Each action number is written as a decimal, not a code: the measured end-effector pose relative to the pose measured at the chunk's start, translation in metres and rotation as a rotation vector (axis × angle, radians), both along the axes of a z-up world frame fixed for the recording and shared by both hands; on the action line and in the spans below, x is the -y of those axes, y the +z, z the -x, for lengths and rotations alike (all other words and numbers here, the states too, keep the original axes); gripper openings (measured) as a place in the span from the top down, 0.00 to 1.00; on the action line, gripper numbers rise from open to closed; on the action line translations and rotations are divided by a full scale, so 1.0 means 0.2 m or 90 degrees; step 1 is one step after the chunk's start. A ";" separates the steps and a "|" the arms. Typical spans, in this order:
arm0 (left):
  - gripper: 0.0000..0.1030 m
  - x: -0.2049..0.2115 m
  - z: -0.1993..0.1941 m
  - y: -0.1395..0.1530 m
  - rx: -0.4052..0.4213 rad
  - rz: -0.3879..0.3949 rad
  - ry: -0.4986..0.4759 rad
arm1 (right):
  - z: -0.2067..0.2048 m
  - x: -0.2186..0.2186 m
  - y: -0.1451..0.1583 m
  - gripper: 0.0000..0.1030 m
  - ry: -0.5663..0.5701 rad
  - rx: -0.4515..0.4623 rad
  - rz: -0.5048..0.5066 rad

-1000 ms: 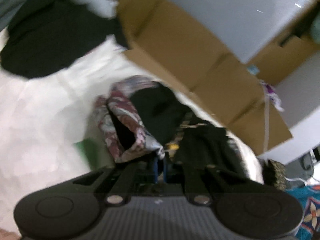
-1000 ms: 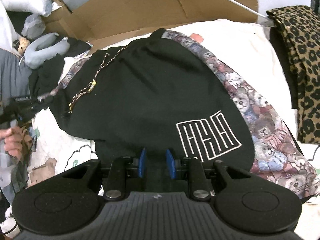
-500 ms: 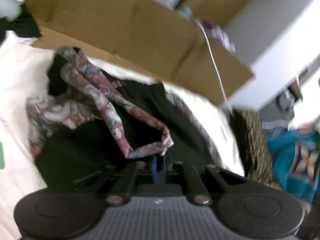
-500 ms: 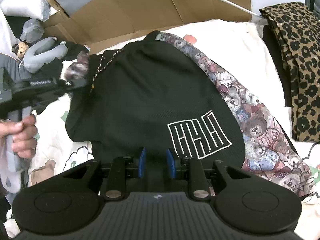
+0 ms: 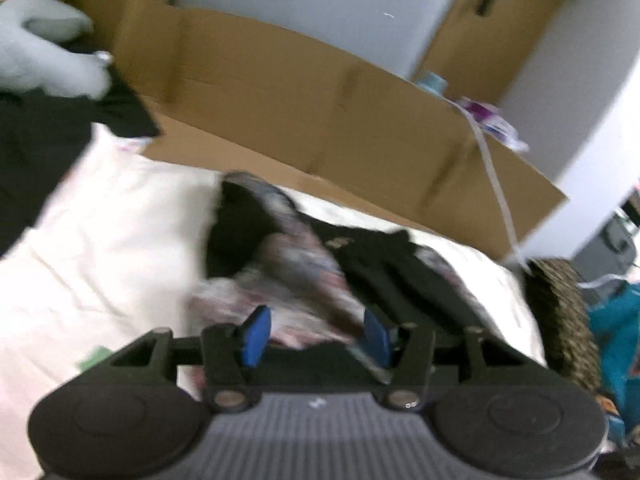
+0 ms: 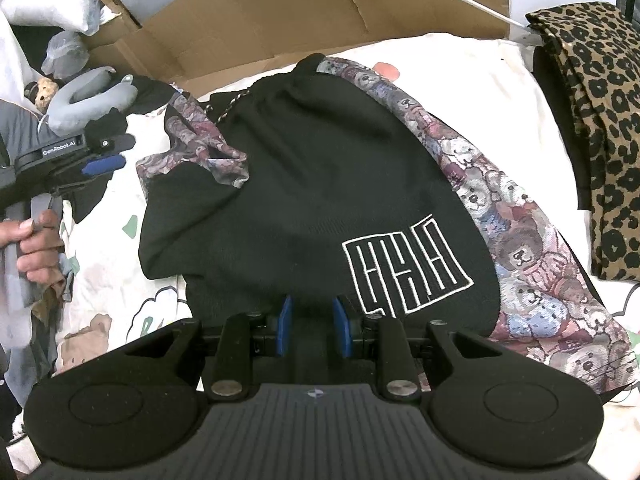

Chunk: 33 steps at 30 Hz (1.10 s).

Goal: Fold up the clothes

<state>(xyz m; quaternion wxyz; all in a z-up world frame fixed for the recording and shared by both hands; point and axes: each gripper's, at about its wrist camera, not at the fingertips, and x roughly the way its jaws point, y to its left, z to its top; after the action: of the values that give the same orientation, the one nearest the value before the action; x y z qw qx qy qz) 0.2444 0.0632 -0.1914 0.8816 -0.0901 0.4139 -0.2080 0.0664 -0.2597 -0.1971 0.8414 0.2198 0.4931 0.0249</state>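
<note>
The black garment (image 6: pixel 320 200) with a white line logo and a bear-print lining lies spread over the pale printed bedsheet (image 6: pixel 460 64), filling the centre of the right wrist view. Its bear-print edge runs down the right side of the frame, and a flap of the same print (image 6: pixel 200 148) lies turned over onto the black cloth at upper left.

The right gripper (image 6: pixel 314 330) sits at the bottom centre of its view. Its blue pads stand a little apart with dark cloth between them at the garment's near hem; whether they truly bite the fabric cannot be told.

The left gripper (image 6: pixel 108 156), held in a hand (image 6: pixel 38 240), appears at the left edge of that view, just clear of the garment. In its own blurred view (image 5: pixel 314 338) the pads are spread wide, nothing between them, with the crumpled print directly ahead.

As a judgement, the scene fits a fold in progress: one side flap lies laid over, the rest spread flat. To do it well, the near hem should be kept pinned so the body does not slide on the sheet. The loose flap should be smoothed so its edge lies straight, not bunched. Any new grip should take the cloth near a corner, through both layers, and carry it low.

A leopard-print cloth (image 6: pixel 592 120) lies at the right edge, well apart.
</note>
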 end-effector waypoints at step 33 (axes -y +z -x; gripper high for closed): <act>0.94 -0.13 0.01 -0.11 -0.030 -0.050 -0.046 | -0.02 -0.10 -0.03 0.71 0.047 -0.013 0.004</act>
<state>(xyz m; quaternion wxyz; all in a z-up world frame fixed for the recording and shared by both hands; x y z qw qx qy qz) 0.2419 0.0893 -0.2137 0.8664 -0.0452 0.4454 -0.2211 0.0699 -0.2398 -0.2026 0.8355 0.1993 0.5095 0.0524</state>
